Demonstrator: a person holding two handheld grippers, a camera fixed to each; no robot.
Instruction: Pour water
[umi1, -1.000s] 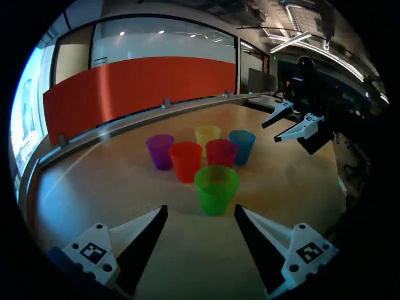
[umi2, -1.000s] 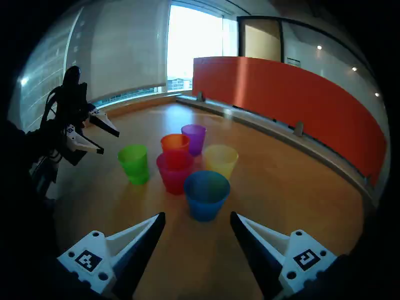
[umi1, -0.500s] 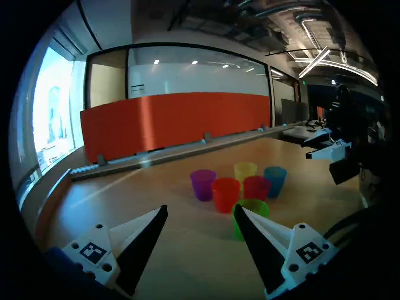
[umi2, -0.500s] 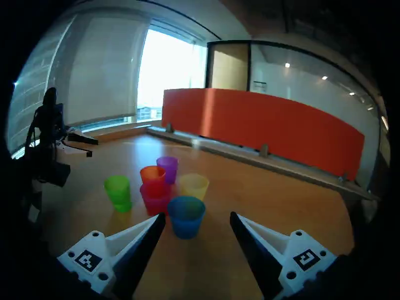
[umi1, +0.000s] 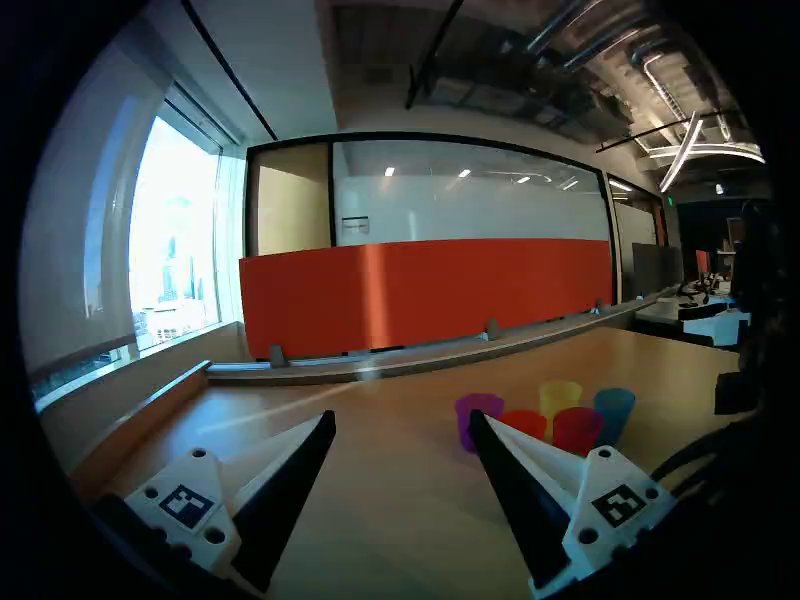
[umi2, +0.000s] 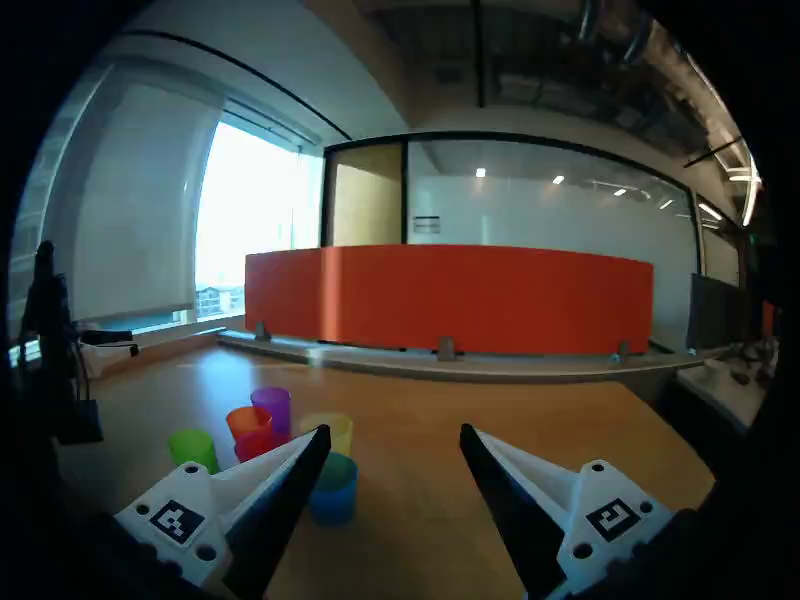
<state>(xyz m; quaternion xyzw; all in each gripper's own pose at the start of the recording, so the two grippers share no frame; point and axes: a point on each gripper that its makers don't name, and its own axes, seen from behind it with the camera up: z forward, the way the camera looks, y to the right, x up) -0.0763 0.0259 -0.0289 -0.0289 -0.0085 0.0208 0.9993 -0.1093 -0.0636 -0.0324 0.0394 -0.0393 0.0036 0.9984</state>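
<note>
Several coloured plastic cups stand clustered on a wooden table (umi1: 400, 530). In the left gripper view I see the purple cup (umi1: 477, 409), yellow cup (umi1: 560, 394), blue cup (umi1: 614, 410), an orange cup (umi1: 525, 422) and a red cup (umi1: 580, 428), partly behind my right finger. My left gripper (umi1: 401, 418) is open and holds nothing. In the right gripper view the green cup (umi2: 193, 447), orange cup (umi2: 246, 420), purple cup (umi2: 272, 407), yellow cup (umi2: 331, 427) and blue cup (umi2: 335, 488) sit low on the left. My right gripper (umi2: 392, 432) is open, holding nothing. I cannot tell whether any cup holds water.
An orange partition (umi1: 430, 290) with a ledge runs along the table's far edge. A bright window (umi2: 255, 235) lies to the left. The other gripper (umi1: 715, 326) hangs at the far right in the left gripper view, and a dark rig (umi2: 60, 360) stands far left in the right gripper view.
Both grippers have drawn back and tilted up from the cups, which now look small and low. The cups slid right in the left gripper view and left in the right gripper view.
</note>
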